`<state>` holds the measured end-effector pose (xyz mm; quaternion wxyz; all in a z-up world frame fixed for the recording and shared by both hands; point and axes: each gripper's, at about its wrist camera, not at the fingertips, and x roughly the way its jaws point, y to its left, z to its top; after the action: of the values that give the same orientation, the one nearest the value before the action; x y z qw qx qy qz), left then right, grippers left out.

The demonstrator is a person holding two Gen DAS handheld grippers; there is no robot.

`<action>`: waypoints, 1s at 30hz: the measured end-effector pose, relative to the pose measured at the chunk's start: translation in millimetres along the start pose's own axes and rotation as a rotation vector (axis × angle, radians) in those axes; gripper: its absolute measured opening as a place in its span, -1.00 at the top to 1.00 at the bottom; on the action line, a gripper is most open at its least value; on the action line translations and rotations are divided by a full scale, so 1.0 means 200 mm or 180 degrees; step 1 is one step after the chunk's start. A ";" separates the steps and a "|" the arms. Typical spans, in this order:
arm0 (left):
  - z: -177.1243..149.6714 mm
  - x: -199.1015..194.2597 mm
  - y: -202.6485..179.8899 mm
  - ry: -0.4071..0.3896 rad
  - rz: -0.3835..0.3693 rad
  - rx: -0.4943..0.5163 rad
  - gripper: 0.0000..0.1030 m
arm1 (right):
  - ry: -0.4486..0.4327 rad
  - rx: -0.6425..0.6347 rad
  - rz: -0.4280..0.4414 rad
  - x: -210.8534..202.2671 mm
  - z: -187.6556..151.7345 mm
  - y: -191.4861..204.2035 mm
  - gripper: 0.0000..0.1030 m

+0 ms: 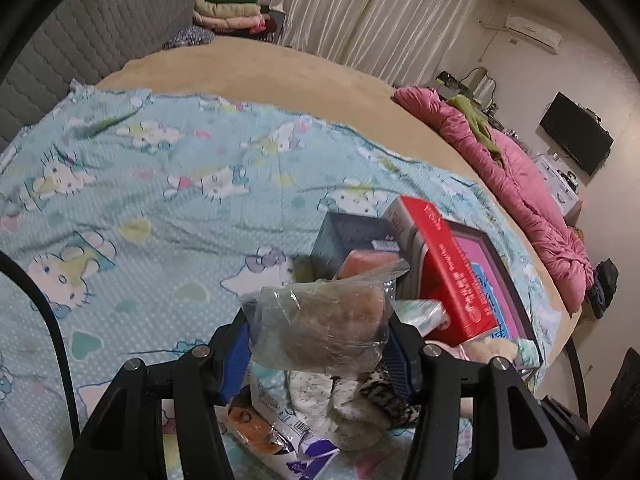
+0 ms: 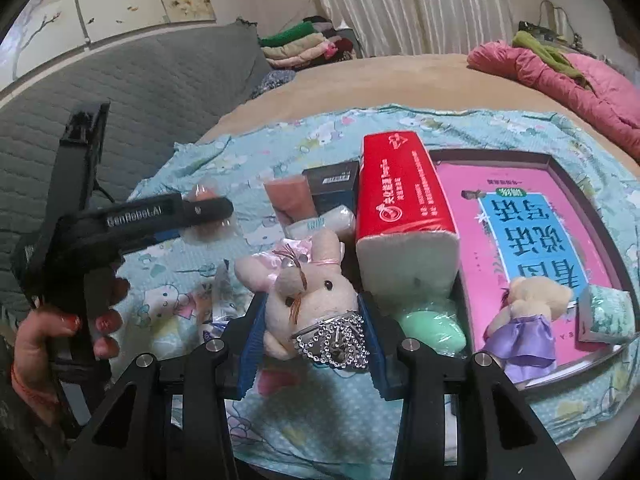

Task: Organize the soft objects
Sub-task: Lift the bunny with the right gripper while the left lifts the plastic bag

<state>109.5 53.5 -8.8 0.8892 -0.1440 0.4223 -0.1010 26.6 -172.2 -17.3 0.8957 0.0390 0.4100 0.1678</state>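
A plush rabbit (image 2: 310,300) sits pinched between the right gripper's (image 2: 314,326) blue pads, raised over the cartoon-print sheet (image 2: 320,420). The left gripper (image 1: 320,332) clamps a clear plastic bag (image 1: 320,320) holding something brownish. At nine o'clock in the right view, a hand (image 2: 60,336) grasps that left gripper's handle, tilted downward.

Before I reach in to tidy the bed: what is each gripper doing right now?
Left gripper: closed on a clear plastic bag with a brownish item inside.
Right gripper: closed on a pale plush rabbit.
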 end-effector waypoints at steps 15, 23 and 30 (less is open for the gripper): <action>-0.09 -0.24 -0.23 0.0018 0.0256 0.0363 -0.11 | -0.0368 0.0026 -0.0013 -0.23 0.08 0.01 0.11; -0.10 -0.35 -0.37 -0.0039 0.0277 0.0537 -0.11 | -0.0582 0.0028 -0.0066 -0.37 0.12 0.00 0.11; -0.12 -0.39 -0.48 -0.0053 0.0290 0.0692 -0.11 | -0.0720 0.0097 -0.0116 -0.47 0.14 -0.04 0.11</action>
<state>36.2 -17.8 66.0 0.9068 -0.0281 0.4076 -0.1044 -7.0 -209.1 66.8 0.9384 0.0639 0.3095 0.1397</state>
